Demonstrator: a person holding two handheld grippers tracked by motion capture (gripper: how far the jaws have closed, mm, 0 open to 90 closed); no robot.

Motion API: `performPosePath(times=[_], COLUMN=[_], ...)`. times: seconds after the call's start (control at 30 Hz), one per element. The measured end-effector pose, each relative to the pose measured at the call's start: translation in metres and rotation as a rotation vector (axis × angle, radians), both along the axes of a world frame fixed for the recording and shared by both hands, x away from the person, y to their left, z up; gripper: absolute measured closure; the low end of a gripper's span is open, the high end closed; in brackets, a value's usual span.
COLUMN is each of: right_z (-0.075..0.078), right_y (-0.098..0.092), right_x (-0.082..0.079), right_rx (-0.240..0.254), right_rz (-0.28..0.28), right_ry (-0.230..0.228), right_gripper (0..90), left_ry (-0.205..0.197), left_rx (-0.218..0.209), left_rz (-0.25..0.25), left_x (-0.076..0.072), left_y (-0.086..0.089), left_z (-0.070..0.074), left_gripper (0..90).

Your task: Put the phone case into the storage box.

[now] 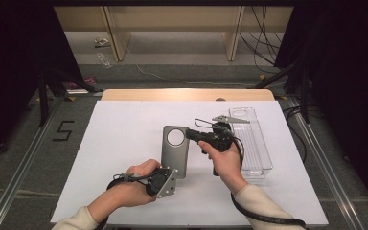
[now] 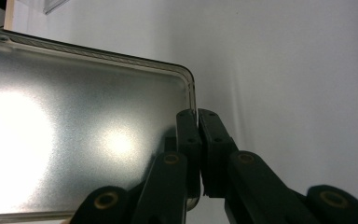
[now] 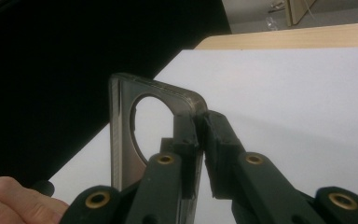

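A smoky translucent phone case (image 1: 174, 152) with a round camera hole is held over the white table sheet by both grippers. My left gripper (image 1: 176, 174) is shut on the case's near corner. In the left gripper view the jaws (image 2: 197, 117) pinch the thin rim of the case (image 2: 74, 140), whose frosted back faces the camera. My right gripper (image 1: 188, 134) is shut on the far right corner beside the hole. In the right gripper view the pads (image 3: 200, 119) clamp that rounded corner of the case (image 3: 121, 121).
A clear plastic tray (image 1: 255, 146) lies on the right side of the white sheet (image 1: 120, 143). The wooden table edge (image 1: 187, 94) runs along the back. The other hand (image 3: 14, 200) shows at the bottom left of the right gripper view.
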State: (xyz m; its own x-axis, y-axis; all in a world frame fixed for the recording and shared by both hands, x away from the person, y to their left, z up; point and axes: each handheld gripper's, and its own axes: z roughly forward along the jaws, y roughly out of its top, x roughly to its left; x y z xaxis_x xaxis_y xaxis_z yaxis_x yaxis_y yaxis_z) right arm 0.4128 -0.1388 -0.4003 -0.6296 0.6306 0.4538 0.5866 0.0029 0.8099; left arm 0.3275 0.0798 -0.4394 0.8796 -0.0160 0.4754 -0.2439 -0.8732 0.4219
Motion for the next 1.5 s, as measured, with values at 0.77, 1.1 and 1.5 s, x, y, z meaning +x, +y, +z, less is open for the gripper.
performPosePath(times=[0.77,1.1,1.5], right_z=[0.006,0.008,0.01], right_y=[-0.006,-0.007,-0.008], right_x=[0.0,0.0,0.0], right_rx=[-0.048,-0.064,-0.086], right_rz=[-0.041,-0.046,-0.052], right_ry=[-0.082,-0.11,-0.137], right_gripper=[84.2,84.2,84.1], left_ry=[0.036,0.103,0.182], left_rx=[-0.202,-0.354,-0.575], left_rz=[0.088,0.172,0.286], left_x=[0.003,0.001,0.006], left_y=[0.015,0.023,0.048], left_z=[0.01,0.013,0.019], left_gripper=[46.5,25.8,21.4])
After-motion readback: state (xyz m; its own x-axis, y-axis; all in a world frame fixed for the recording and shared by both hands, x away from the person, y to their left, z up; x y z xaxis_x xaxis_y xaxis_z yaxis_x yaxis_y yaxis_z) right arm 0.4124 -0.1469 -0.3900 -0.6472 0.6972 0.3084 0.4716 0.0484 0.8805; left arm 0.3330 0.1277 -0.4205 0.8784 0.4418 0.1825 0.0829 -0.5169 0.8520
